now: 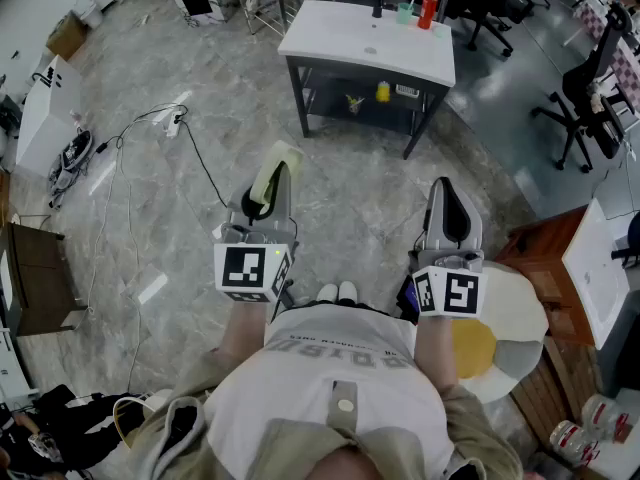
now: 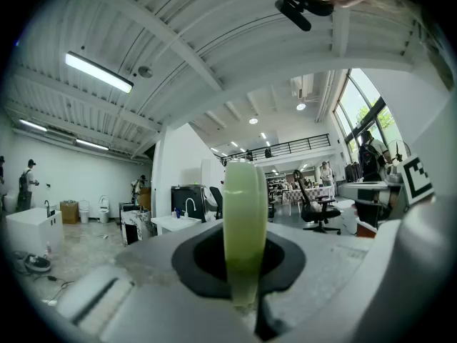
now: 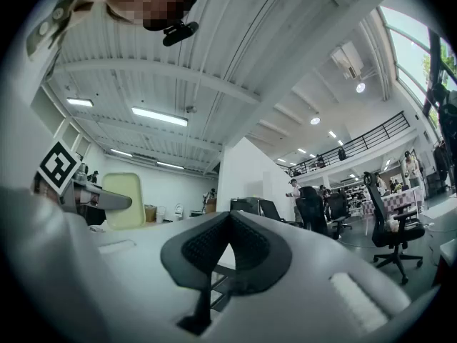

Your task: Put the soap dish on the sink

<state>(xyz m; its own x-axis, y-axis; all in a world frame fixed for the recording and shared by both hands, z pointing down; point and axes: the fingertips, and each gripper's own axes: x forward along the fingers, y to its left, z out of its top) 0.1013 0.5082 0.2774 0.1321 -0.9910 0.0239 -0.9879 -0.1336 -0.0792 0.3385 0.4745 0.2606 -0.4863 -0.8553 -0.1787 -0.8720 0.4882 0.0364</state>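
Head view: my left tool (image 1: pixel 278 190) clamps soap dish (image 1: pixel 264 180); sink (image 1: pixel 368 40) well ahead of it.
Left gripper view: soap dish pinched edge-on, upright, secure for carrying.
Right gripper view: my right tool (image 3: pixel 228 224) closed, empty, spare.

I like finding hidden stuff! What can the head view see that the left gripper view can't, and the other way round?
Only the head view shows the shoes and a cable. Only the left gripper view shows a ceiling lamp, a window and a far-off person. Both show the green soap dish, clamped in the left gripper.
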